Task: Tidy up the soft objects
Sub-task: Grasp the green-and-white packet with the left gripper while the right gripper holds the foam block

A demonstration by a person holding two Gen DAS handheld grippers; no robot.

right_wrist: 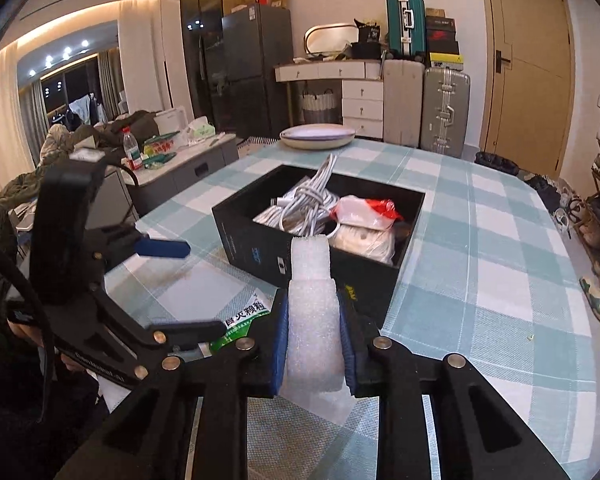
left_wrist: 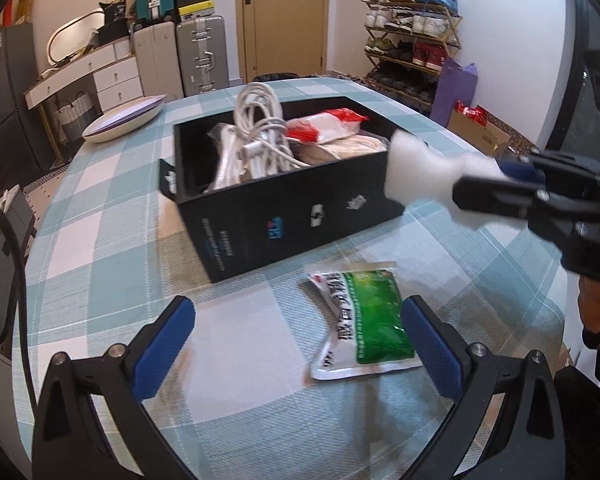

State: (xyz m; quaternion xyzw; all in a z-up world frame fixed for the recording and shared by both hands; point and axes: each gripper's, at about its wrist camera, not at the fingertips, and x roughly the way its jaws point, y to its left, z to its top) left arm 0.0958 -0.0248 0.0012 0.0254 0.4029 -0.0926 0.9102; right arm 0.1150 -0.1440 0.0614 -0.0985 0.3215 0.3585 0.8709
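Note:
A black box (left_wrist: 284, 216) (right_wrist: 252, 236) stands on the checked tablecloth, holding white cables (left_wrist: 256, 136) (right_wrist: 304, 200), a red-and-white bag (left_wrist: 328, 124) (right_wrist: 364, 212) and a beige bundle (left_wrist: 348, 146). My right gripper (right_wrist: 313, 320) (left_wrist: 504, 188) is shut on a white foam piece (right_wrist: 312, 312) (left_wrist: 416, 172), which hangs above the table near the box's near corner. A green-and-white packet (left_wrist: 360, 320) (right_wrist: 244, 324) lies flat in front of the box. My left gripper (left_wrist: 296, 340) is open just above the table, its right pad (left_wrist: 432, 348) beside the packet.
A shallow white dish (left_wrist: 120, 120) (right_wrist: 318, 136) sits at the table's far edge. Suitcases (left_wrist: 198, 54), a drawer unit and a shoe rack (left_wrist: 412, 44) stand beyond the table, with a cardboard box (left_wrist: 480, 128) on the floor.

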